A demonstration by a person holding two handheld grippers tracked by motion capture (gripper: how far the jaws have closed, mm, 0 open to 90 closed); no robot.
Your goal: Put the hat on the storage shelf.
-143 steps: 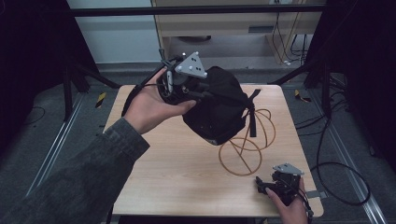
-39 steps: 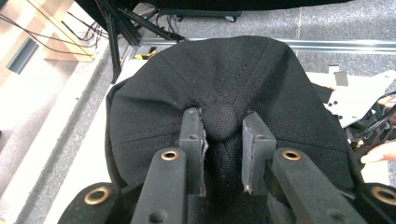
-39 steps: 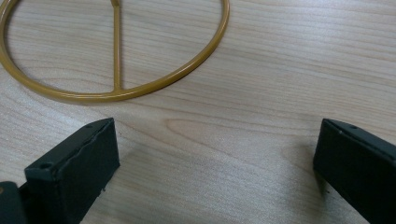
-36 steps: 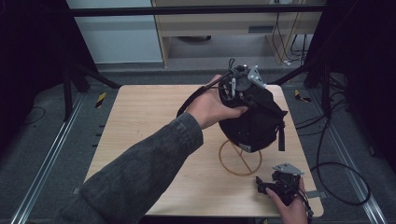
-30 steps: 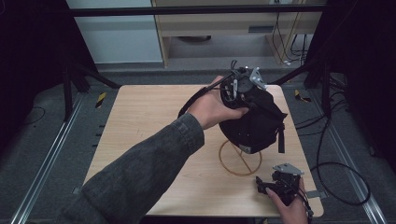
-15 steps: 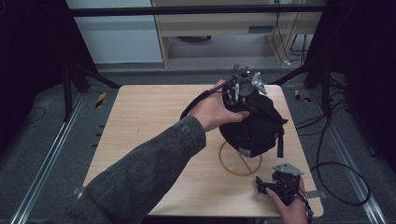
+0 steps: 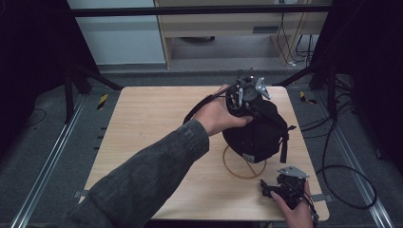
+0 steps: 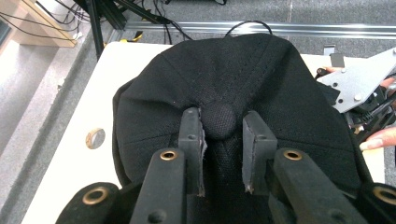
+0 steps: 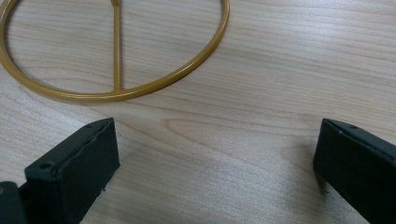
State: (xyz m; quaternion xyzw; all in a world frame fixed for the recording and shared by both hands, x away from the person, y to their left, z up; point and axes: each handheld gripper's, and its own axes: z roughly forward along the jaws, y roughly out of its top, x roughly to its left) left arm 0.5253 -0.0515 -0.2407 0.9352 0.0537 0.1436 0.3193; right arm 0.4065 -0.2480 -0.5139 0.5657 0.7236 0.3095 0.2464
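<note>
Pale wooden table (image 7: pixel 142 142) stands on grey floor; the left gripper (image 8: pixel 223 135) has its fingers clenched on the top button of a black cap (image 7: pixel 256 135) at two o'clock, above a gold wire ring (image 9: pixel 93 93); the right gripper (image 9: pixel 215 154), at five o'clock, rests with fingers released.

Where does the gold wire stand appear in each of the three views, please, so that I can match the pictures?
High view: the ring base of the gold wire stand lies on the table, right of centre, partly under the black cap.
Left gripper view: not in it; the cap covers that area.
Right gripper view: ring and one spoke at upper left, beyond the open right tool.
Shared landmark: the pale wooden table.
</note>
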